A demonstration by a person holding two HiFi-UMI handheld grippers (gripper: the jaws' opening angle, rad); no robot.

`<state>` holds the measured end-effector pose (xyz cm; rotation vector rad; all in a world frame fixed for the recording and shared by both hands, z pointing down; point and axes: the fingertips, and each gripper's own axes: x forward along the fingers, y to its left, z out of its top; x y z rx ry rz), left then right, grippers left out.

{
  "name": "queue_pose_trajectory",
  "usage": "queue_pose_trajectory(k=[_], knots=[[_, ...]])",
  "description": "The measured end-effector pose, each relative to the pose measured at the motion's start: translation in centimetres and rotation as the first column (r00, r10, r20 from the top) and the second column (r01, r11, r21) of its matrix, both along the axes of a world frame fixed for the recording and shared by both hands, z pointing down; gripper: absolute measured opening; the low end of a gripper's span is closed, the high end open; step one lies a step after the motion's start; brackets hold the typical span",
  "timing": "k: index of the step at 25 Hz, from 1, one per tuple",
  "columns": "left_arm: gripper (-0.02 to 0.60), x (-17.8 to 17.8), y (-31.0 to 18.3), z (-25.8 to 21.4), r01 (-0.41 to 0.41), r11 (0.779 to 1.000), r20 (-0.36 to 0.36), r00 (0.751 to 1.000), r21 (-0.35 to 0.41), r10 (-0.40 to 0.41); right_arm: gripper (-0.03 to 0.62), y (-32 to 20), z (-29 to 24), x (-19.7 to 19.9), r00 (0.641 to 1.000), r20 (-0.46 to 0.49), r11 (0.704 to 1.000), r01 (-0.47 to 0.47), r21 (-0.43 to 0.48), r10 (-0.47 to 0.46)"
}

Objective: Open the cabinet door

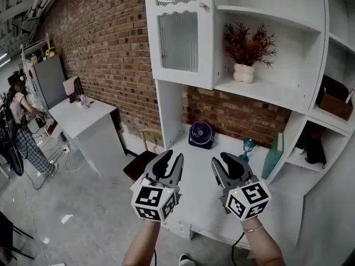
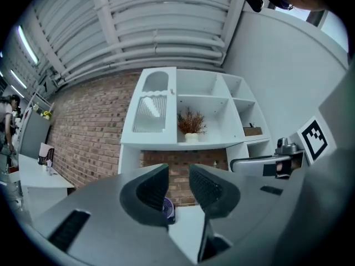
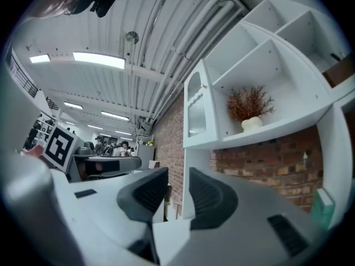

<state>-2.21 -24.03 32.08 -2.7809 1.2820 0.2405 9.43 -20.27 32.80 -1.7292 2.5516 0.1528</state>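
The white cabinet door (image 1: 177, 37) with ribbed glass panes hangs at the upper left of the shelf unit, a small knob (image 1: 203, 6) near its right edge. It also shows in the left gripper view as the cabinet door (image 2: 151, 108) and edge-on in the right gripper view as the cabinet door (image 3: 194, 107). My left gripper (image 1: 169, 158) and right gripper (image 1: 226, 160) are side by side well below the door, over the desk, and touch nothing. The left gripper (image 2: 178, 173) and right gripper (image 3: 178, 176) are both open with nothing between their jaws.
A dried plant in a white vase (image 1: 247, 51) stands on the open shelf right of the door. On the white desk (image 1: 194, 176) are a purple fan (image 1: 201, 133) and a teal book (image 1: 273, 155). A wooden chair (image 1: 145, 159) and a white table (image 1: 83, 118) stand left.
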Motion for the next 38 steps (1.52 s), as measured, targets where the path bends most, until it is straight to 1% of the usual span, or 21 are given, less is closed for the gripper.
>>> queue_pose_trajectory(k=[3,7,12,16,24,30,35,38], knots=[[0.104,0.3,-1.5,-1.4,-0.021,1.0,0.0,1.0,0.02,0.021,0.109,-1.5,-1.2,0.0,1.0,-0.007,1.0,-0.023,0.015,0.023],[0.104,1.0,-3.2,-3.2,-0.04,0.998,-0.007,0.999,0.043,0.04,0.109,-3.3,-2.5,0.1,0.999,-0.007,0.999,-0.031,0.026,0.031],[0.103,2.3,-5.4,-5.5,-0.065,0.995,-0.013,0.998,0.072,0.066,0.109,-5.5,-5.2,0.7,0.999,-0.02,0.997,-0.044,0.07,0.045],[0.103,3.1,-7.2,-8.2,-0.069,0.991,-0.02,0.997,0.115,0.071,0.11,-7.4,-7.6,1.5,0.998,-0.031,0.992,-0.054,0.11,0.057],[0.103,5.9,-11.1,-12.7,-0.09,0.982,-0.027,0.995,0.168,0.096,0.114,-11.4,-10.5,2.5,0.996,-0.061,0.987,-0.051,0.15,0.061],[0.103,7.6,-14.2,-16.3,-0.076,0.973,-0.026,0.996,0.22,0.083,0.115,-14.2,-12.0,4.4,0.996,-0.06,0.983,-0.059,0.174,0.071],[0.101,8.9,-16.1,-20.8,-0.081,0.96,-0.044,0.994,0.267,0.096,0.117,-16.3,-13.1,5.9,0.995,-0.066,0.981,-0.06,0.187,0.073],[0.101,9.6,-17.2,-23.2,-0.061,0.953,-0.035,0.997,0.296,0.074,0.117,-17.4,-14.1,6.3,0.995,-0.077,0.979,-0.046,0.199,0.063]])
